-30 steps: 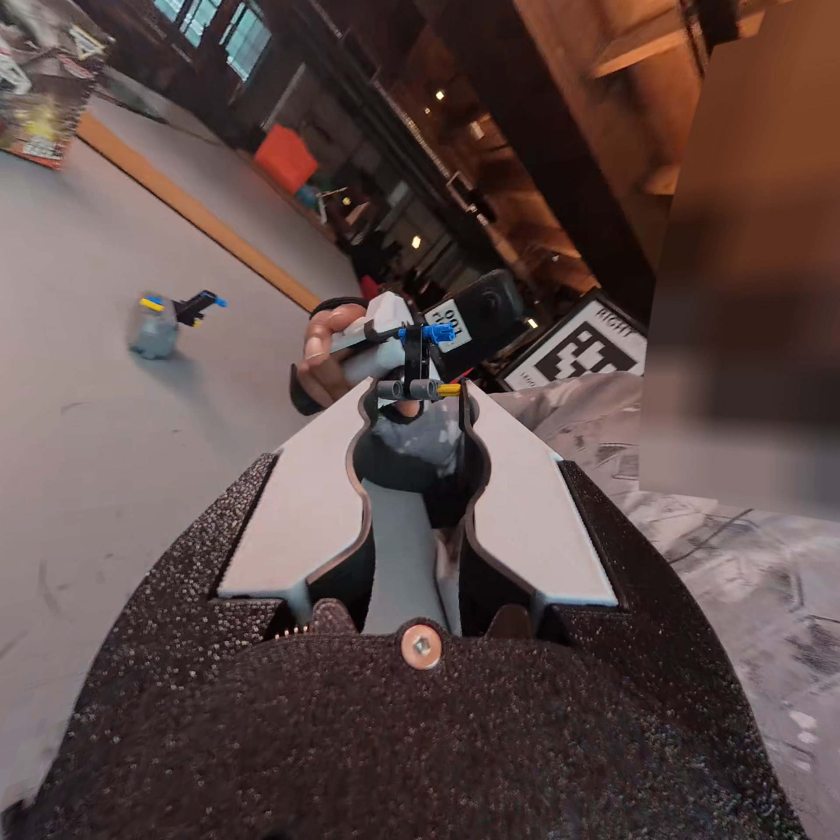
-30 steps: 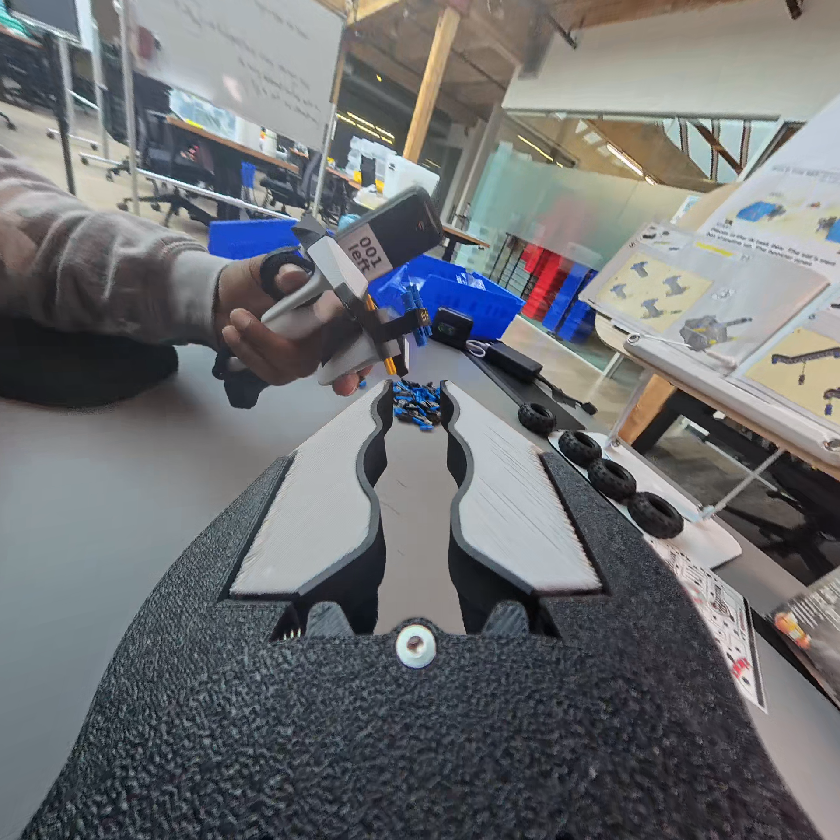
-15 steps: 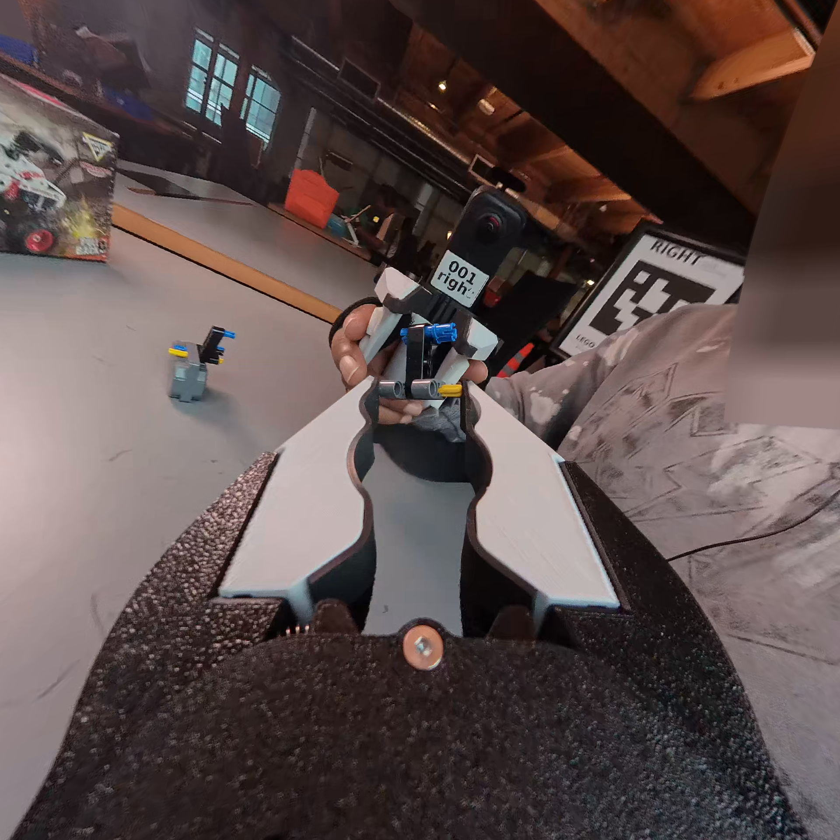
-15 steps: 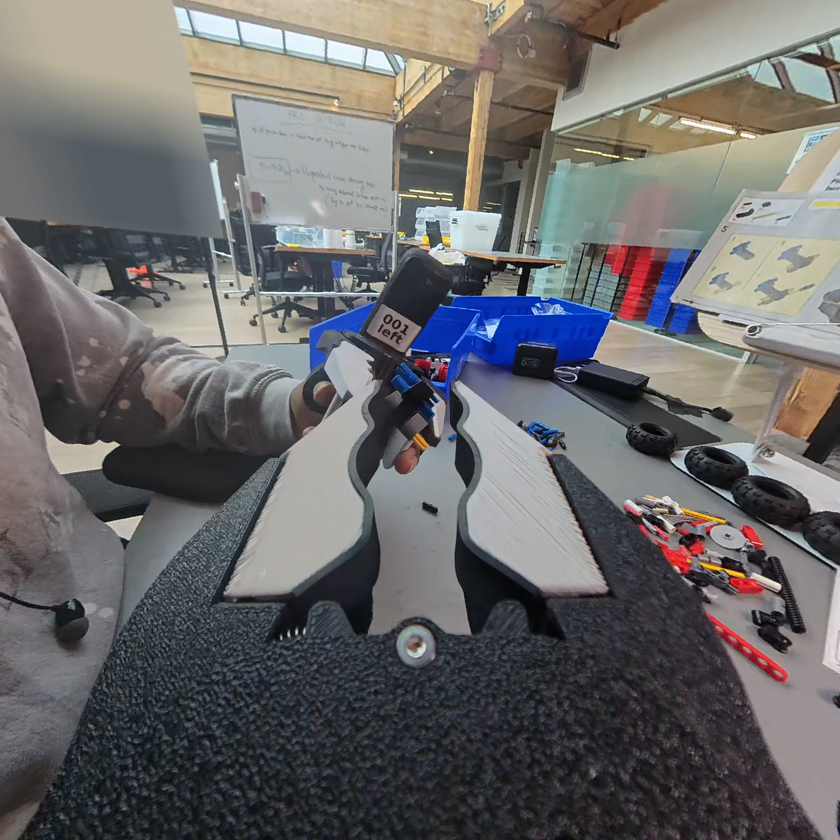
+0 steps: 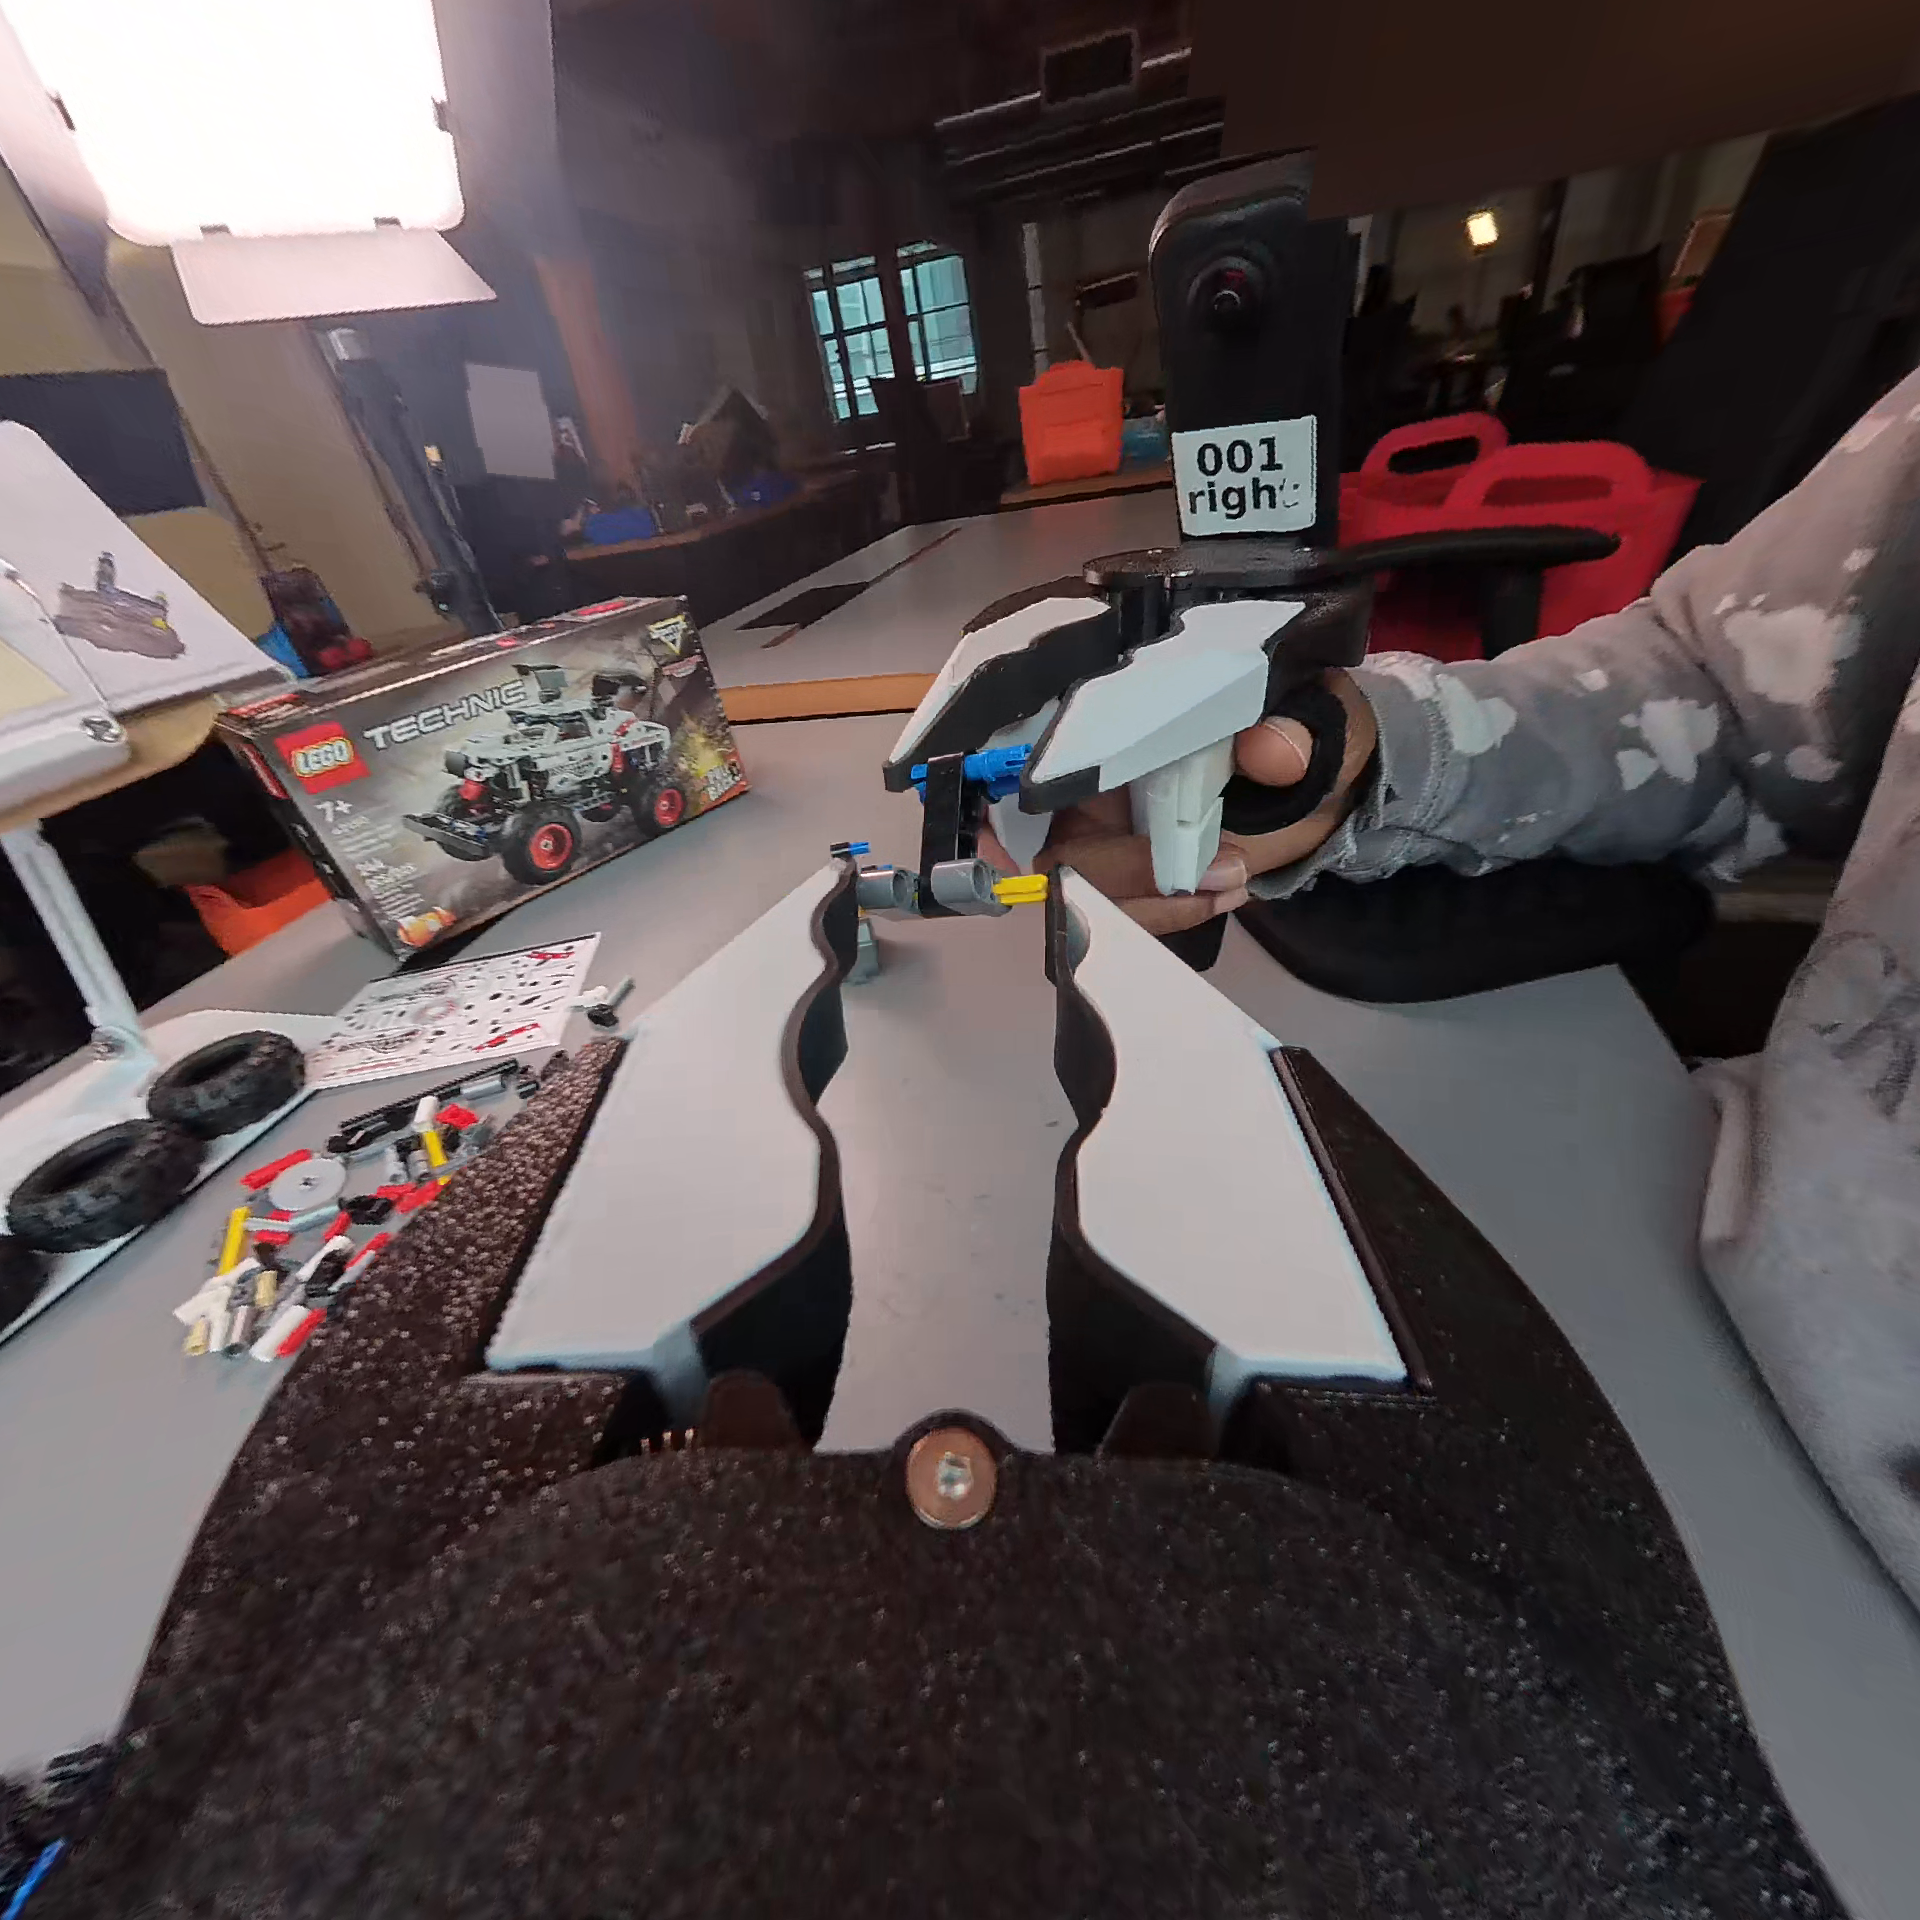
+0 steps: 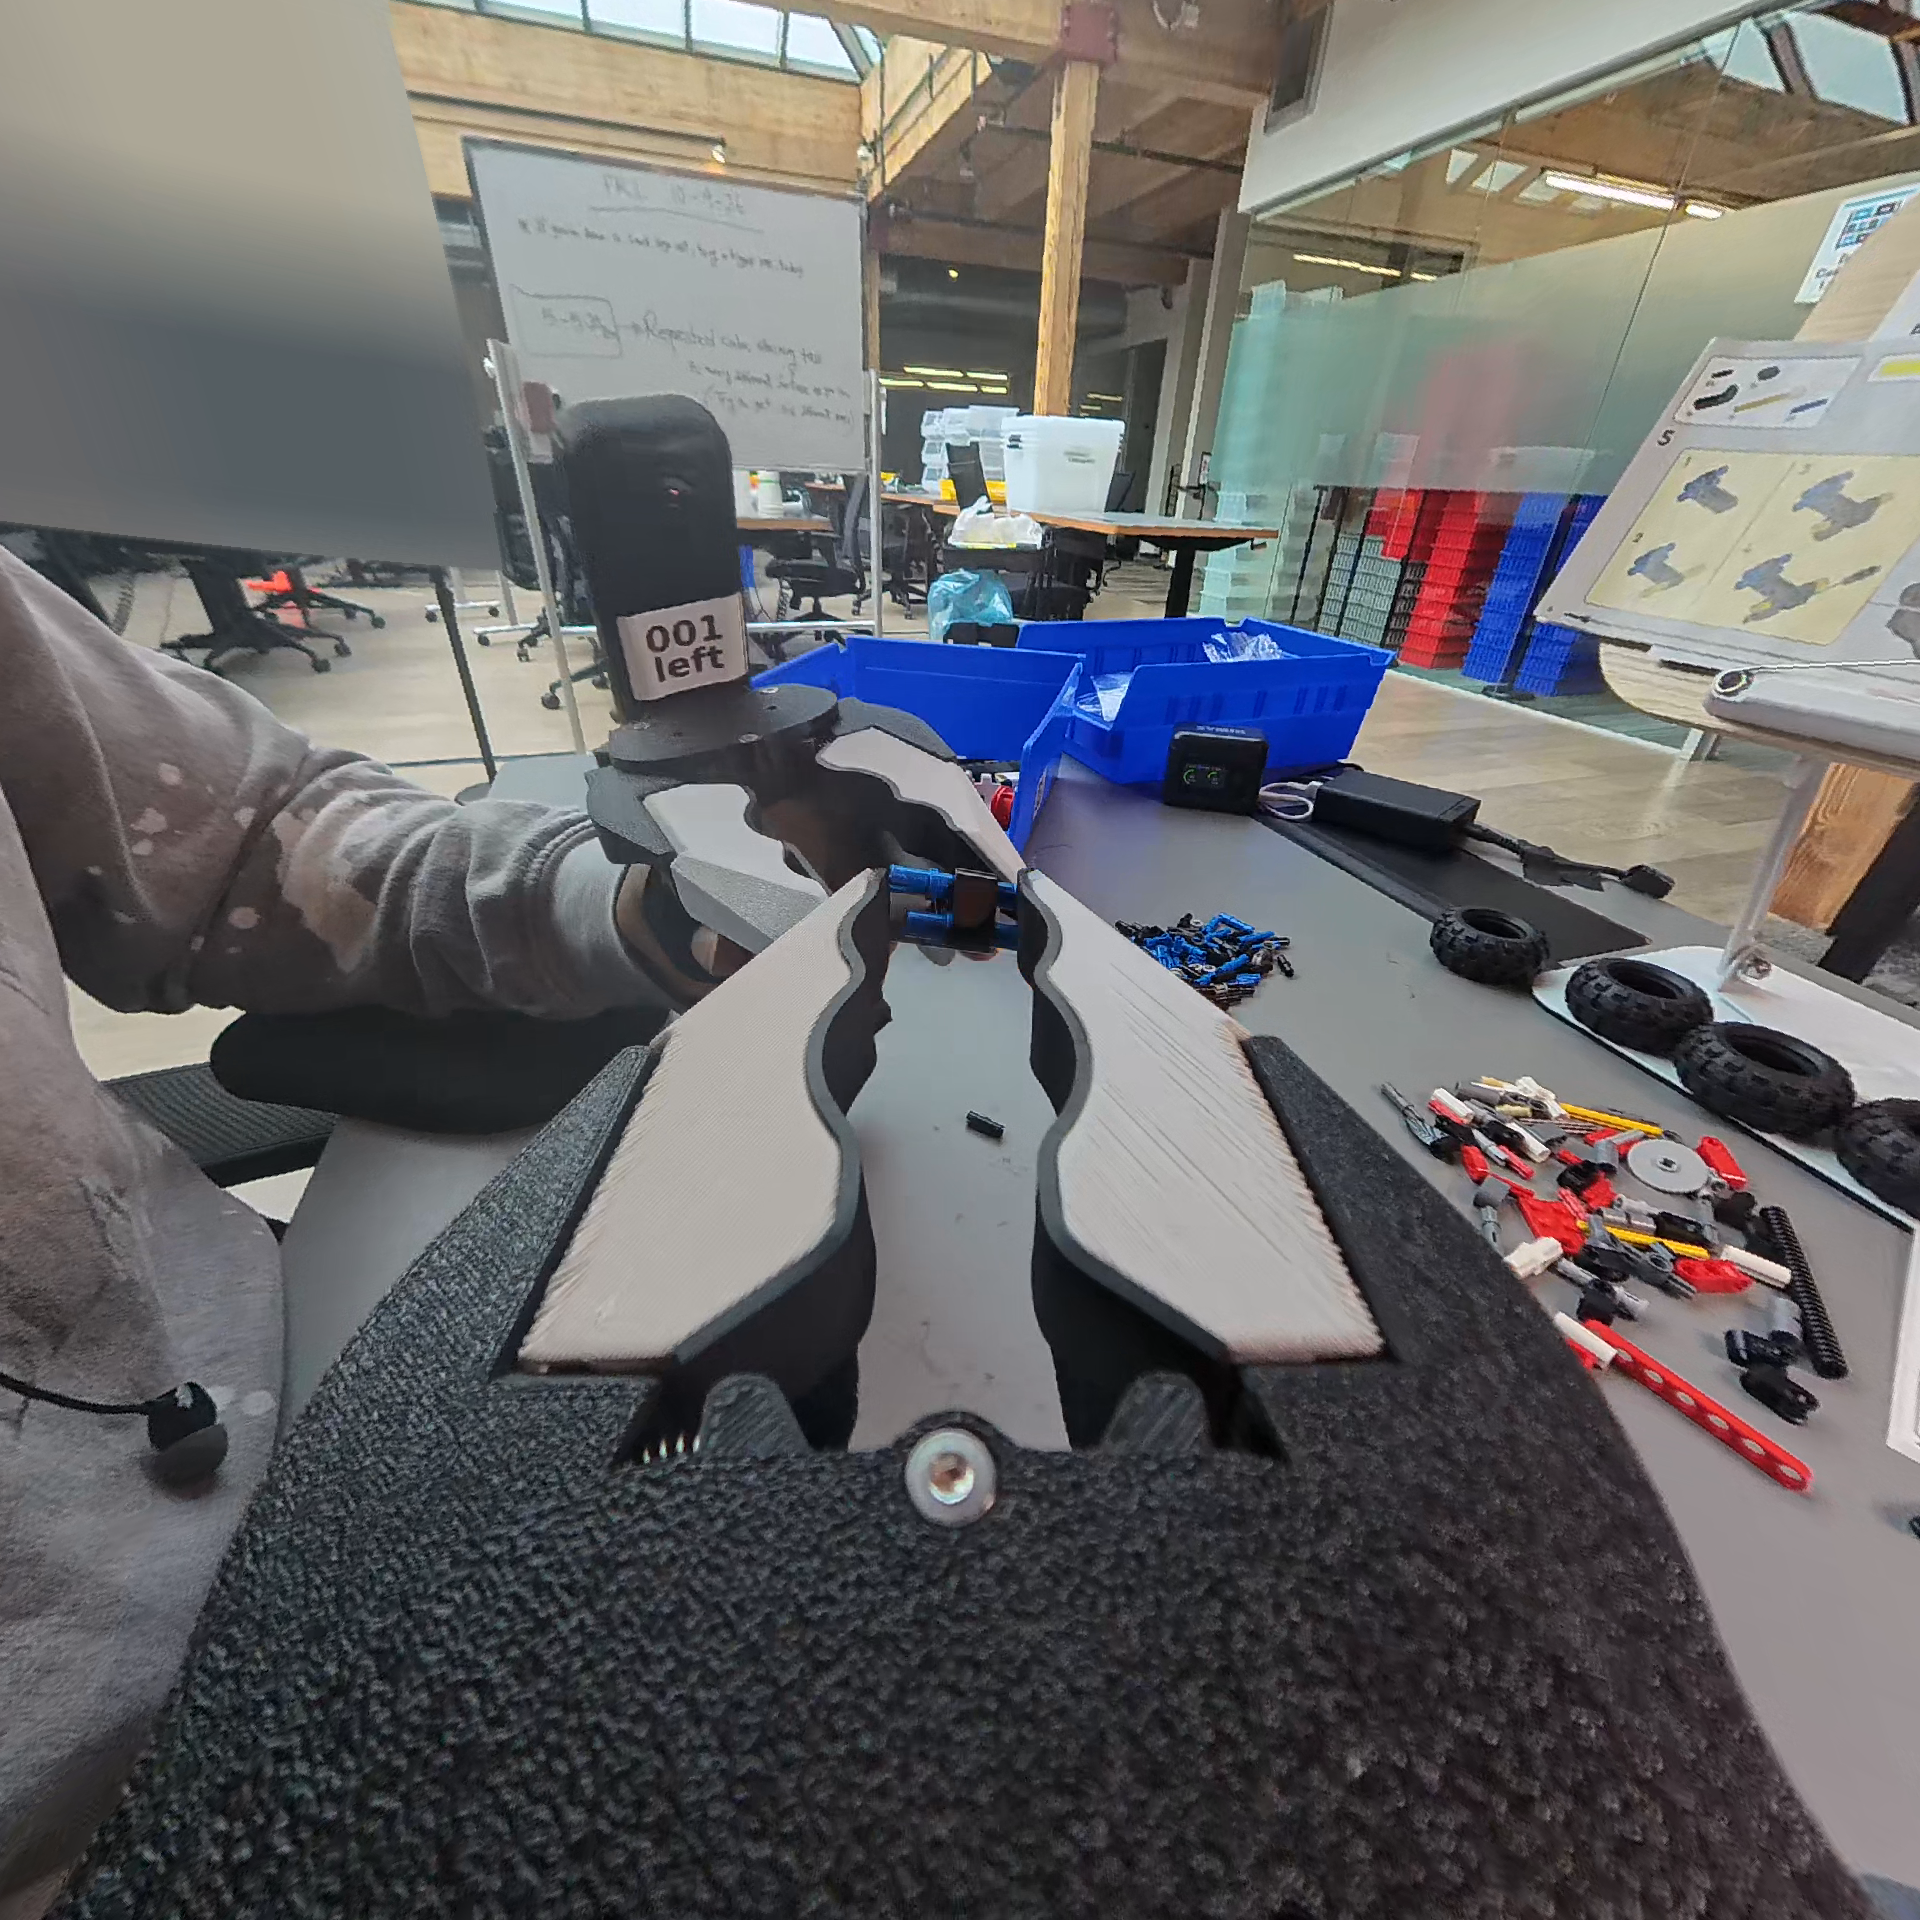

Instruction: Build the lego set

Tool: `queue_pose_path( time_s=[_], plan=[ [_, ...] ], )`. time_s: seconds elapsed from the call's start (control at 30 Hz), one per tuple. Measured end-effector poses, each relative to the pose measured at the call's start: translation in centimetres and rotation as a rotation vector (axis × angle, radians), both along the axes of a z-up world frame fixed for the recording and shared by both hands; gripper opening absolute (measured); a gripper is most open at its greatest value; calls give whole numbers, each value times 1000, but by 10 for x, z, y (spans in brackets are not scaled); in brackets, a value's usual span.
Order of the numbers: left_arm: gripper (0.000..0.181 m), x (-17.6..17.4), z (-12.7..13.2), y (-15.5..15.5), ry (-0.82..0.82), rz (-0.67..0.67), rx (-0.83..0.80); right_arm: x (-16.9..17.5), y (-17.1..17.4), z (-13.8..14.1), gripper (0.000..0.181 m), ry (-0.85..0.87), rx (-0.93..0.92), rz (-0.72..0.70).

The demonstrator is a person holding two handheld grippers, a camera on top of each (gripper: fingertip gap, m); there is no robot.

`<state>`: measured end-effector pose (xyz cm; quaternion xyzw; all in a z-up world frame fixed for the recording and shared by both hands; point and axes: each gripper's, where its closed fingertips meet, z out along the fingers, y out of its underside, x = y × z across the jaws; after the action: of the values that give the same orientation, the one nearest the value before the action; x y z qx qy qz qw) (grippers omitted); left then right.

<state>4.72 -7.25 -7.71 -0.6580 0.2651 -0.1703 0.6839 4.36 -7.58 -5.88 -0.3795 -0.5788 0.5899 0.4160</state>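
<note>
2 grippers' ribbed jaws pinch 1 small lego assembly (image 5: 951,847) (black beam, blue pins), above smooth grey table (image 5: 1455,1091).

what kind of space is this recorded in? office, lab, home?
Likely an open-plan workshop or lab office. A whiteboard on a stand, stacked red and blue storage bins behind glass, and rolling office chairs at long desks all point that way.

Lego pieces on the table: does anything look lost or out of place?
Yes: one small black pin lies alone on the grey table, apart from the mixed pile and the blue and black pin heap. It looks dropped. The left gripper and right gripper both pinch the small assembly.
</note>
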Motion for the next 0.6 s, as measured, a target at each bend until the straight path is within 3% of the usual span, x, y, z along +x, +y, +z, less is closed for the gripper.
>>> queue_pose_path(
  time_s=[0.1, 0.17, 0.23, 0.33, 0.43, 0.53, 0.6],
  plan=[
    [37, 2, 2, -2, 39, 10, 35, 2, 0, 1, 24, 16, 1, 22],
    [39, 4, 3, -6, -33, -35, -2, 4, 0, 1, 24, 27, 7, 43],
    [49, 5, 9, -11, -200, -124, -70, 8, 1, 2, 24, 53, 45, 49],
    [58, -8, 16, -6, -605, -249, -299, 13, 3, 4, 24, 107, 173, 23],
    [56, -5, 11, -2, -909, -401, -525, 15, -5, 6, 24, 150, 298, 12],
    [41, 15, 7, -11, -955, -538, -627, 15, -15, 2, 24, 166, 389, 15],
    [27, 21, 8, -13, -936, -556, -625, 15, -16, -3, 24, 162, 423, 16]
  ],
)
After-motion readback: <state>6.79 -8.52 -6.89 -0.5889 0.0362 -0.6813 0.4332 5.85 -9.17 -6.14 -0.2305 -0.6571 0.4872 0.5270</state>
